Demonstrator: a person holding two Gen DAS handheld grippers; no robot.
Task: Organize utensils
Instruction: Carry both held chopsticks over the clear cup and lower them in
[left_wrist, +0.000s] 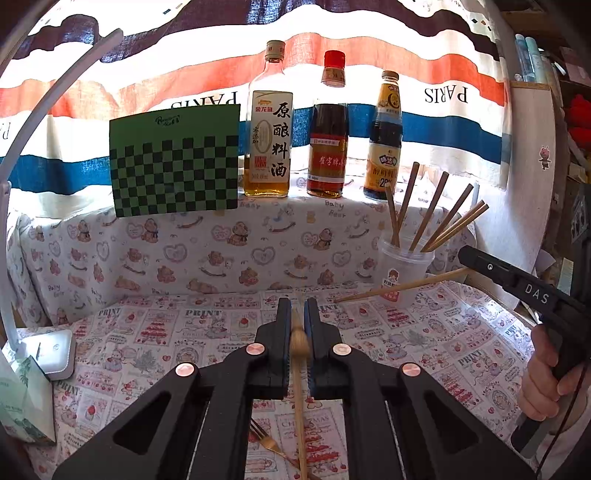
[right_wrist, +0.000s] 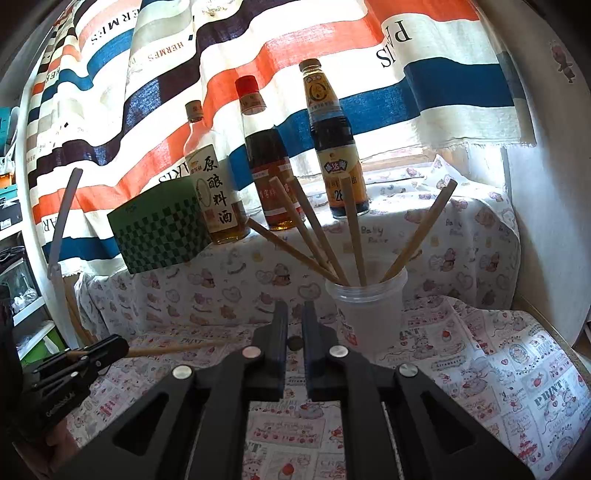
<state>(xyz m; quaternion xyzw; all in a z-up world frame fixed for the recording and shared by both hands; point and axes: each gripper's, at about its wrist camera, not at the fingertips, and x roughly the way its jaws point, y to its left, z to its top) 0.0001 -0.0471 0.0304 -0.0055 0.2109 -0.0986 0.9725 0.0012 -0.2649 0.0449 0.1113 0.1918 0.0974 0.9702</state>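
Observation:
A clear plastic cup (left_wrist: 404, 266) at the back right holds several wooden chopsticks (left_wrist: 430, 218); it also shows in the right wrist view (right_wrist: 365, 306). My left gripper (left_wrist: 297, 314) is shut on a chopstick (left_wrist: 299, 387) that runs between its jaws toward the camera. My right gripper (right_wrist: 294, 321) is shut on another chopstick, seen end-on as a small round tip (right_wrist: 294, 343); in the left wrist view that chopstick (left_wrist: 399, 286) sticks out leftward from the right gripper (left_wrist: 469, 258), in front of the cup. The left gripper (right_wrist: 110, 349) with its chopstick (right_wrist: 173, 349) shows at left.
Three sauce bottles (left_wrist: 327, 129) stand on the ledge behind, beside a green checkered card (left_wrist: 173, 162). A gold fork (left_wrist: 266, 439) lies on the patterned cloth under my left gripper. A white lamp base (left_wrist: 51, 354) and a tissue box (left_wrist: 22, 402) sit at left.

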